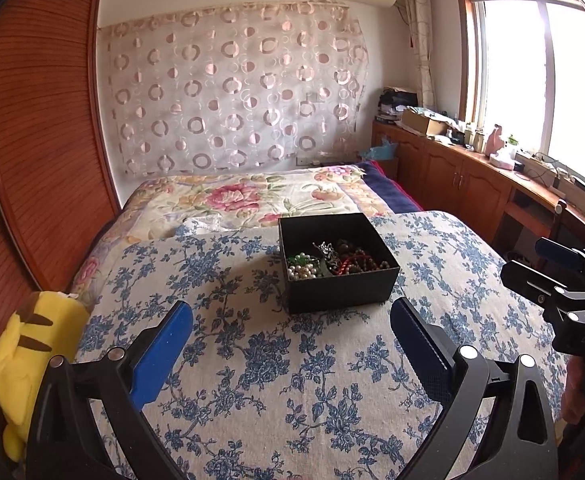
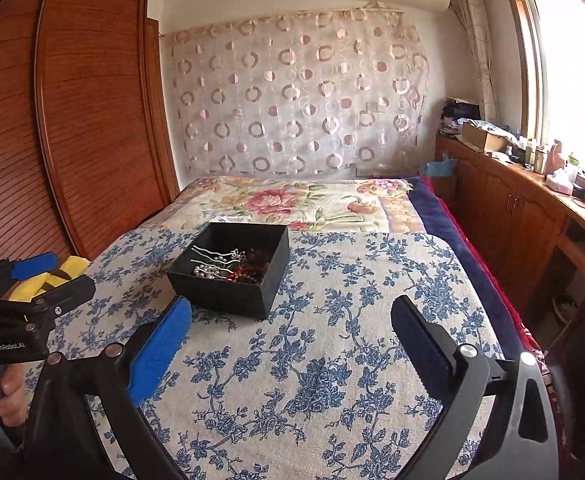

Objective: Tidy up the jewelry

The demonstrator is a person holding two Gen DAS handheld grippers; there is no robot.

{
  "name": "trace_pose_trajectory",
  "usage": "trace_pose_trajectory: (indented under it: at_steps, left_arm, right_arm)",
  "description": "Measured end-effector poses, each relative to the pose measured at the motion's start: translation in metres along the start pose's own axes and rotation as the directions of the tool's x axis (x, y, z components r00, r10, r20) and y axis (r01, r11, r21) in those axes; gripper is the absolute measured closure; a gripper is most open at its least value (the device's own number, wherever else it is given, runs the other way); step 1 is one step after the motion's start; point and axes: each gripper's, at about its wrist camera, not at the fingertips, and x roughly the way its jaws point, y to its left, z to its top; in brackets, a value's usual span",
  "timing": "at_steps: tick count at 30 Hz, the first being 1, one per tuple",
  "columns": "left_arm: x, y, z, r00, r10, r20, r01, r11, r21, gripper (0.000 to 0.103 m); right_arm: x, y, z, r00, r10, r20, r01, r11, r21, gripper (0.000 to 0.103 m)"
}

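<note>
A black open-topped jewelry box (image 1: 338, 264) sits on the blue-floral cloth (image 1: 276, 360) covering the bed. It holds a tangle of white pearl beads (image 1: 302, 271), dark brown beads (image 1: 362, 258), green pieces, red cord and silver hairpins (image 2: 212, 258). The left gripper (image 1: 291, 320) has its blue-padded jaws spread wide and empty, just short of the box. The right gripper (image 2: 291, 316) is likewise wide and empty. A hand (image 2: 6, 398) grips the left tool's handle (marked "GenRobot.AI").
</note>
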Motion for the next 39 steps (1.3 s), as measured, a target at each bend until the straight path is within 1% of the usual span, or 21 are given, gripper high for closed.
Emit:
trace_pose_trajectory:
  at_steps: [15,39]
  left_arm:
    - [-0.0032,-0.0004,0.0004,1.000,0.010,0.012,-0.010,1.000,0.001,0.008]
    - [-0.0057,-0.0036,-0.0005,1.000,0.003,0.018,-0.003,1.000,-0.001,0.008]
  right_arm:
    - [-0.0007,-0.0001,-0.0008,1.000,-0.004,0.006,0.004,1.000,0.004,0.002]
    - [-0.0003,-0.0004,-0.0019,1.000,-0.006,0.009,0.006,1.000,0.005,0.002]
